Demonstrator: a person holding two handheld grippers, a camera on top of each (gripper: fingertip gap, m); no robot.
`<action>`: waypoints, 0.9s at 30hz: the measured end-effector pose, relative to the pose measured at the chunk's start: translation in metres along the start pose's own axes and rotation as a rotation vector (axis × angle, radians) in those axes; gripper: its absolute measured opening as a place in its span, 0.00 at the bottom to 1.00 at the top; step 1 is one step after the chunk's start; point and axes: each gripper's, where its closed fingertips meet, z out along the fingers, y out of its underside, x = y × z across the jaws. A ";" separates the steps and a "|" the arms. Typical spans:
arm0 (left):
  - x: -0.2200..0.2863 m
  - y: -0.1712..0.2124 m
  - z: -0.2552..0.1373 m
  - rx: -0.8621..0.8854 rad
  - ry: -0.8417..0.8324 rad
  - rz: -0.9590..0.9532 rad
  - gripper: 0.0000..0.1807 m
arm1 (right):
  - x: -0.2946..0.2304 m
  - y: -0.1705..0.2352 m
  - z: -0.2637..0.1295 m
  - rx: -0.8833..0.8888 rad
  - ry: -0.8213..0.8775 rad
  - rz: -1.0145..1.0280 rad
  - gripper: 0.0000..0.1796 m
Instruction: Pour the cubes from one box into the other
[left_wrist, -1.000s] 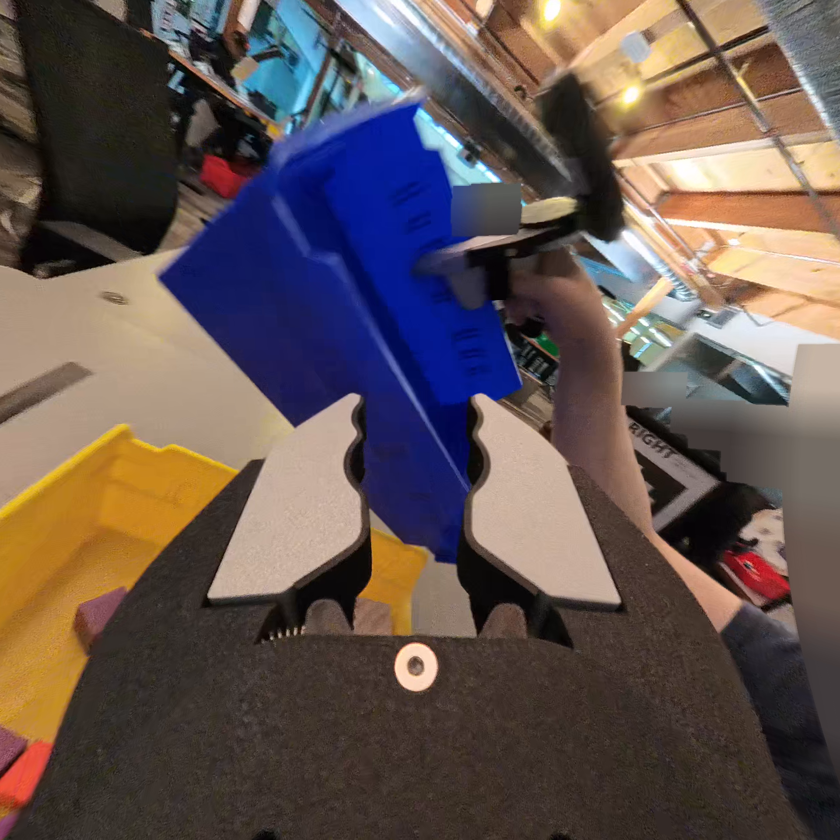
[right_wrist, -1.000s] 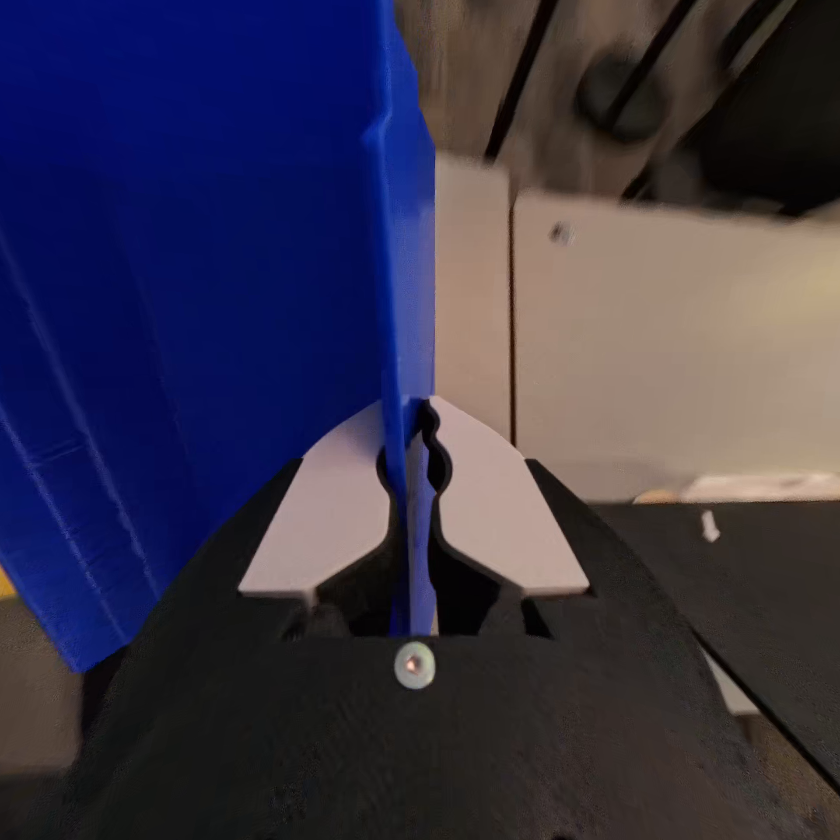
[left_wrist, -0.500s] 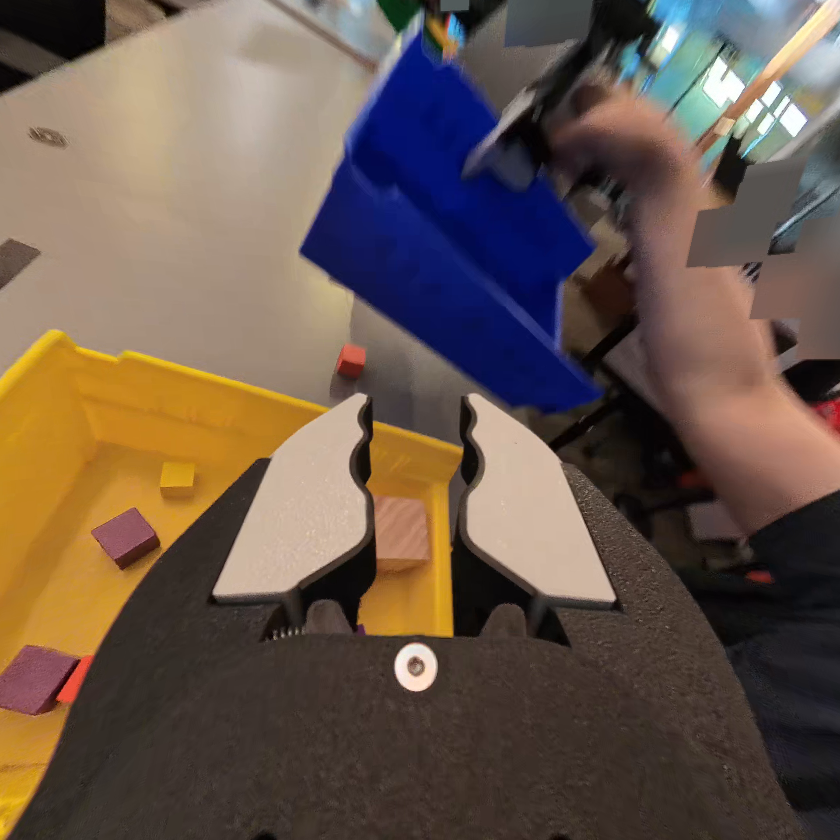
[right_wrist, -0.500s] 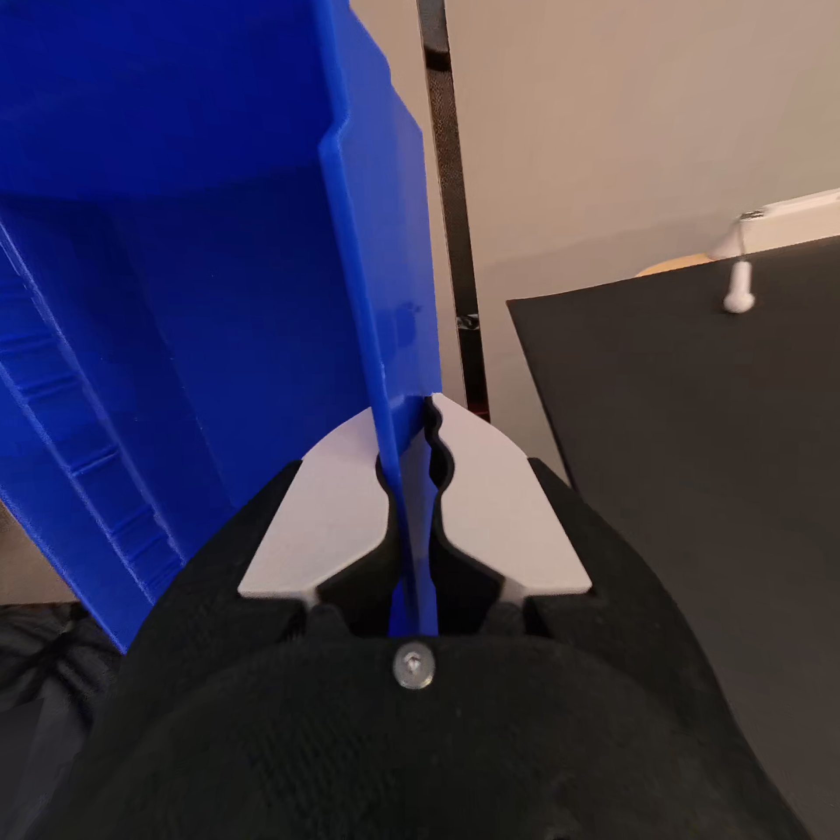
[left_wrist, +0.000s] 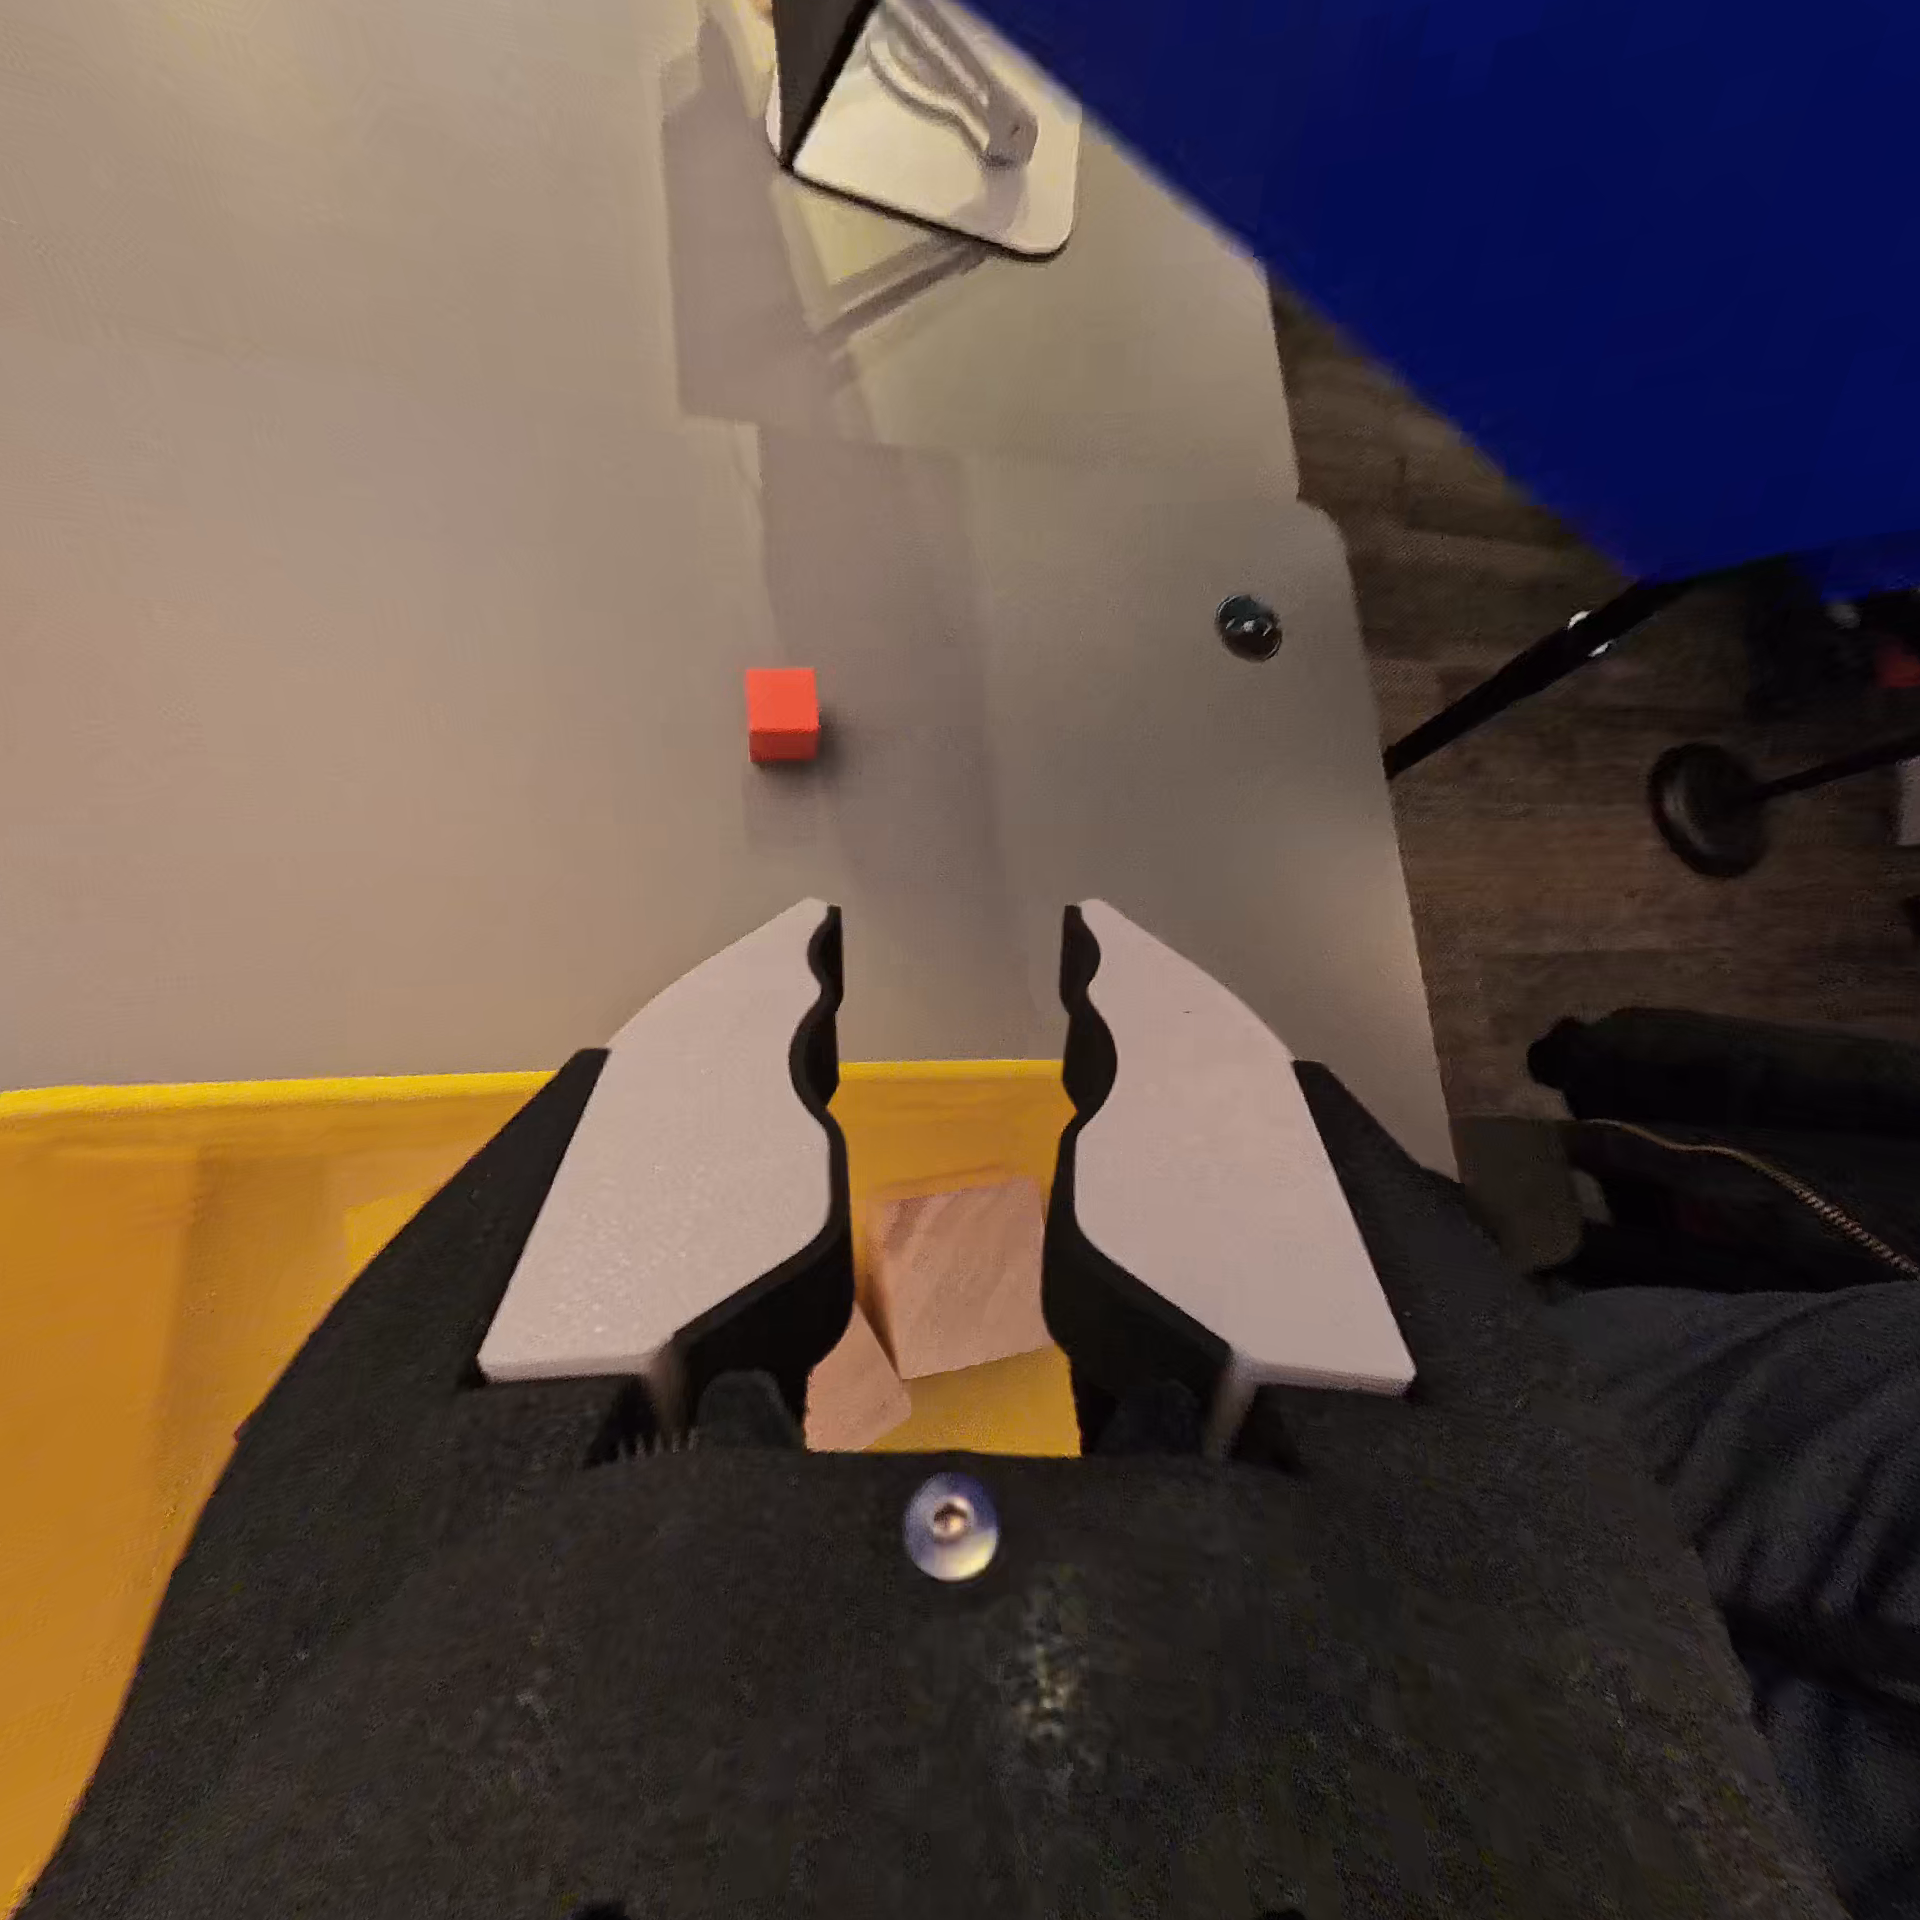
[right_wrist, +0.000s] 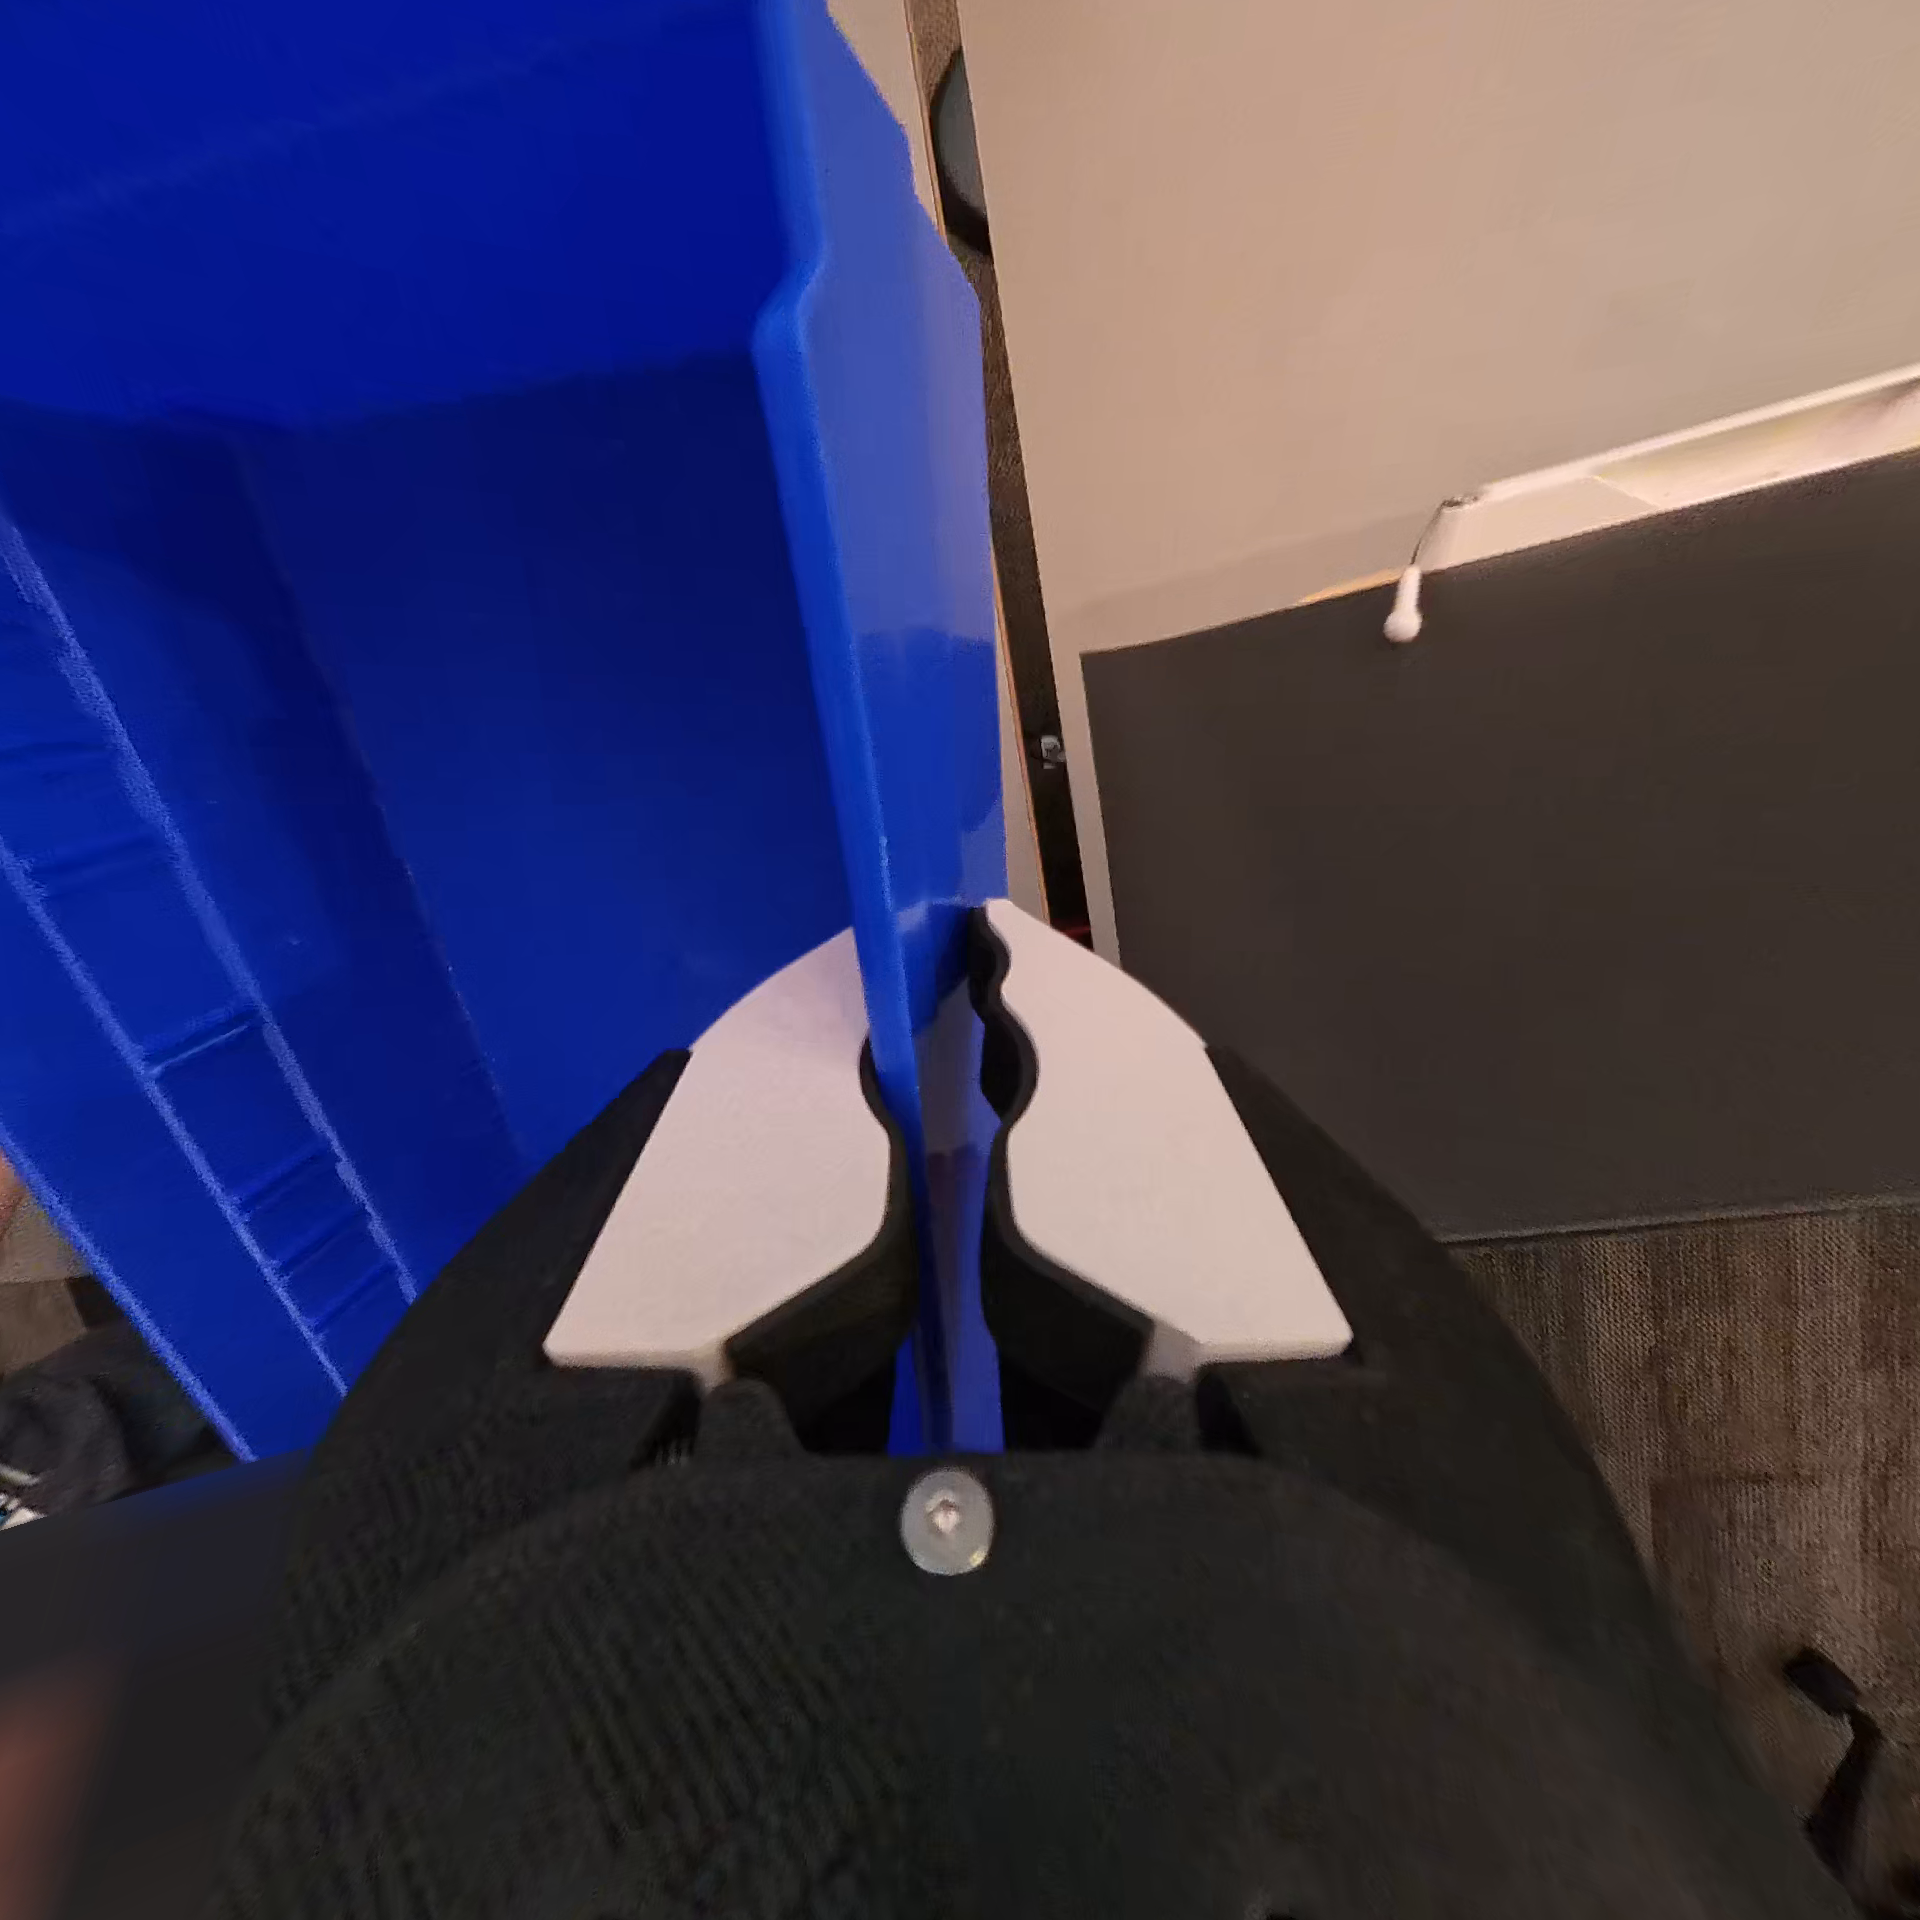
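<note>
The left gripper hangs above the near right end of the yellow box, its jaws parted by a clear gap and holding nothing. Through that gap two pale wooden cubes show on the floor of the yellow box, one leaning against the other, close to its far wall. Beyond the far rim of the yellow box lies the pale tabletop, and on it a single red cube sits by itself, outside both boxes and well apart from the rim. The tabletop around the red cube is bare on every side, with wide free surface to the left. The right edge of the tabletop runs down past a round metal fitting, and beyond that edge the wood-look floor drops away. The blue box fills the upper right corner of the left wrist view, raised off the tabletop over that edge. The right gripper has its jaws closed tight on a thin side wall of the blue box, which stands tipped up along the fingers; the part of its inside that shows holds no cubes. To the right of the blue box a dark panel lies beside the tabletop, with a narrow dark gap between tabletop sections just past the blue wall. No readable writing or brand mark shows on either box.
</note>
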 end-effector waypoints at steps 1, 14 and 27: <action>0.001 -0.001 -0.003 0.016 -0.017 0.006 0.22 | 0.003 0.006 0.006 -0.023 0.002 -0.004 0.05; 0.014 0.033 -0.051 0.006 -0.175 0.070 0.22 | -0.003 0.033 0.009 -0.118 0.240 -0.104 0.05; -0.024 0.157 -0.255 0.254 -0.607 -0.269 0.20 | -0.201 -0.016 0.025 -0.120 -0.066 -0.358 0.05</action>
